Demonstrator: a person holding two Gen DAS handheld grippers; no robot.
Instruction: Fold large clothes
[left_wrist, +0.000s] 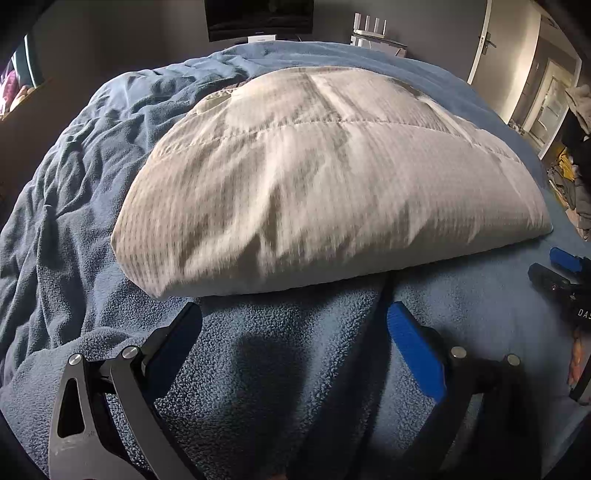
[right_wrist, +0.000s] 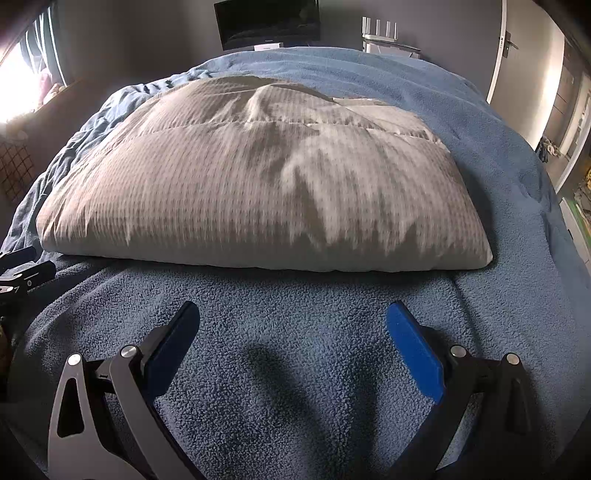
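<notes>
A large beige, finely checked garment (left_wrist: 317, 192) lies folded into a thick rectangle on the blue fleece blanket (left_wrist: 280, 354) of a bed; it also shows in the right wrist view (right_wrist: 251, 184). My left gripper (left_wrist: 293, 314) is open and empty, hovering over the blanket just short of the garment's near folded edge. My right gripper (right_wrist: 293, 314) is open and empty, also just in front of that edge. The right gripper's tips show at the right edge of the left wrist view (left_wrist: 554, 267), and part of the left gripper shows at the left edge of the right wrist view (right_wrist: 22, 269).
The blanket (right_wrist: 295, 369) is wrinkled at the far left. A dark television (left_wrist: 258, 16) and a white router (left_wrist: 369, 29) stand beyond the bed's far end. A door (left_wrist: 487, 40) and piled clothes (left_wrist: 572, 177) are at the right. A bright window (right_wrist: 18, 81) is at the left.
</notes>
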